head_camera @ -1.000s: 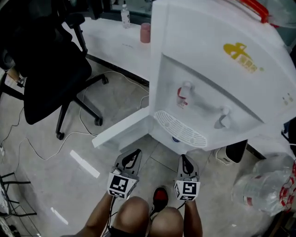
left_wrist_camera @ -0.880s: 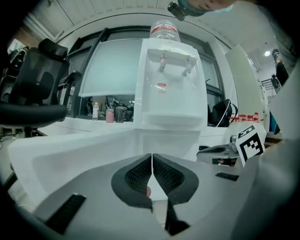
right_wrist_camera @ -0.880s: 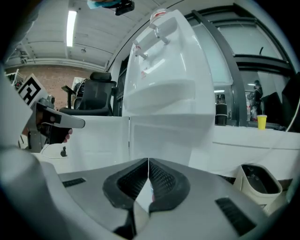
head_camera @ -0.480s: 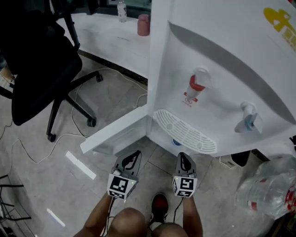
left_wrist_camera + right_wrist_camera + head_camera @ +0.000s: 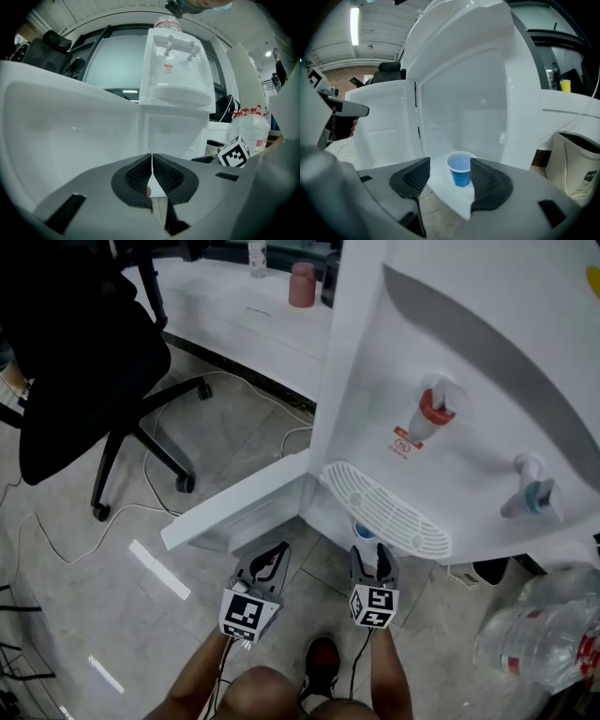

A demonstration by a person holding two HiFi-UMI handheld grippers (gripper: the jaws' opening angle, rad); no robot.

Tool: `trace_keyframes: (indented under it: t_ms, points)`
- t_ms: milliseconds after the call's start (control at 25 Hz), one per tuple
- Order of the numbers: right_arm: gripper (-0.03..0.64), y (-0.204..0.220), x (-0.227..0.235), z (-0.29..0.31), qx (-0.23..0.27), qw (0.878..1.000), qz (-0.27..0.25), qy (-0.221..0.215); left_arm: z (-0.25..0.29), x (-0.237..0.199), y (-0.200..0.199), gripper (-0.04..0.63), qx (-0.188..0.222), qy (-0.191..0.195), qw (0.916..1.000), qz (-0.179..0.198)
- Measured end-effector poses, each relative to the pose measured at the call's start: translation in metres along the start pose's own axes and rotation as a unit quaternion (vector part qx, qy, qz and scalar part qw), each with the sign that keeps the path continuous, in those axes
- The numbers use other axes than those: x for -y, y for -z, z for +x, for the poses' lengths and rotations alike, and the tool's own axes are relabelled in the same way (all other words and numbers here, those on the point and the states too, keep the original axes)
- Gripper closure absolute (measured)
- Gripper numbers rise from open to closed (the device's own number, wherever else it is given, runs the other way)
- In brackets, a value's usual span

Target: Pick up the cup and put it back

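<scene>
While the office chair [image 5: 75,362] fills the upper left of the head view and the open cabinet door [image 5: 234,507] of the water dispenser [image 5: 366,381] slants across the middle, both tools sit low in the frame. The left gripper [image 5: 272,557], bottom centre-left, has its jaws pressed together with nothing between them. Just to its right, the right gripper [image 5: 372,559] has its jaws parted, and they have just been opening. In the right gripper view the blue cup [image 5: 460,169] shows in the gap between the pads but farther off, touched by neither.

The cup stands upright on the white floor of the dispenser's lower compartment, near the front edge and beneath the drip grille [image 5: 384,512]. In the head view only a sliver of its blue rim peeks out there.

It looks like a small disposable cup: probably very light, thin-walled and easy to crush, with a smooth tapered side that could slide out of a loose grip. Whether it holds liquid I cannot tell, so it is best kept upright. The safest hold is likely across the side wall a little below the rim, where the wall is stiffest, with one pad on each side and only gentle pressure.
</scene>
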State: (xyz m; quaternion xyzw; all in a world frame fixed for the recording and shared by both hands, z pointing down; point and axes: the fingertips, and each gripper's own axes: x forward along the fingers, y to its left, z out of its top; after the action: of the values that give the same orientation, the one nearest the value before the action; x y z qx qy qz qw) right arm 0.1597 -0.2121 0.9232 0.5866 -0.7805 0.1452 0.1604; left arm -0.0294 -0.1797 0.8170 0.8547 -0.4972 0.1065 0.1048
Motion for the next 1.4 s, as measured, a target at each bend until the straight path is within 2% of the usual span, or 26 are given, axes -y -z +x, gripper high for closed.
trace_keyframes:
  t_ms: [80,160,520,1120,1400]
  points:
    - [0.332,0.007,0.003,0.011,-0.009,1.000,0.007,0.003,0.001,0.000,0.003,0.566,-0.002,0.000,1.0000,-0.002]
    - [0.314,0.011,0.005,0.021,-0.017,1.000,0.018,0.009,0.000,-0.001,0.007,0.565,-0.004,0.000,1.0000,-0.004]
    - [0.290,0.027,0.015,0.056,-0.045,0.998,0.026,0.038,0.000,-0.003,0.021,0.565,-0.011,0.001,0.9999,-0.012]
    - [0.291,0.038,0.026,0.084,-0.049,0.996,0.035,0.062,0.001,-0.022,0.040,0.566,-0.019,-0.011,0.9993,-0.031]
    - [0.343,0.030,0.027,0.081,-0.036,0.997,0.029,0.060,0.001,-0.019,0.039,0.566,-0.019,-0.009,0.9993,-0.032]
